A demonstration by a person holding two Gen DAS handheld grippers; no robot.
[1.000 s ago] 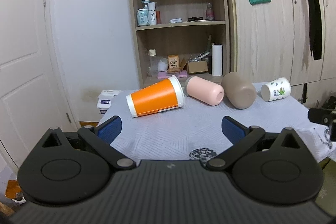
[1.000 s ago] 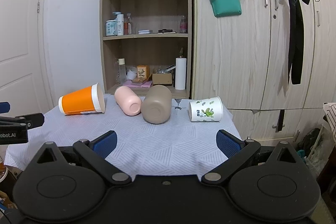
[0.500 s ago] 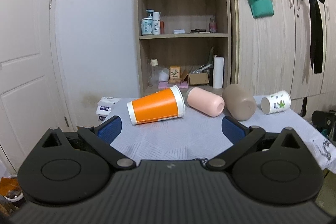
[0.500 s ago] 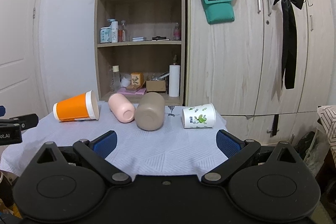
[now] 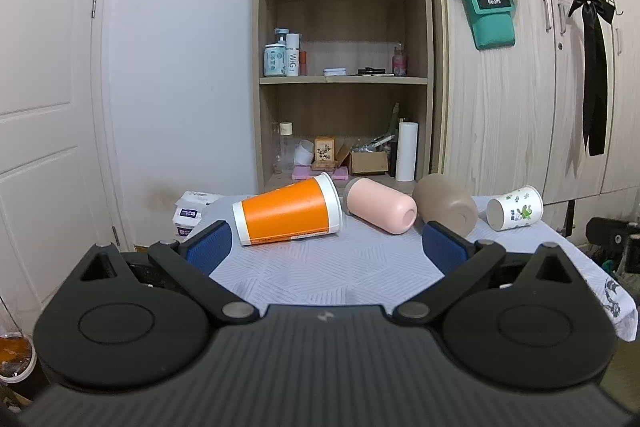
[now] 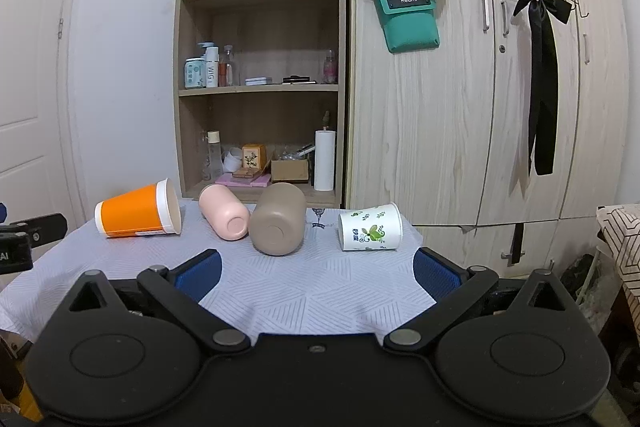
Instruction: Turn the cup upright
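Note:
Several cups lie on their sides in a row on a table with a grey-white cloth (image 5: 320,271). From left to right: an orange paper cup (image 5: 286,215) (image 6: 138,212), a pink cup (image 5: 380,205) (image 6: 224,213), a taupe cup (image 5: 446,209) (image 6: 278,219), and a white floral paper cup (image 5: 516,213) (image 6: 370,227). My left gripper (image 5: 325,245) is open and empty, short of the orange cup. My right gripper (image 6: 316,271) is open and empty, in front of the taupe and floral cups.
A wooden shelf unit (image 5: 344,79) with bottles and boxes stands behind the table, next to wooden cupboards (image 6: 480,107). A white door (image 5: 44,107) is at the left. A tissue pack (image 5: 190,213) sits by the table's far left corner.
Both grippers have pulled back and tilted up. The cups sit lower and smaller in both views. No cup has moved.

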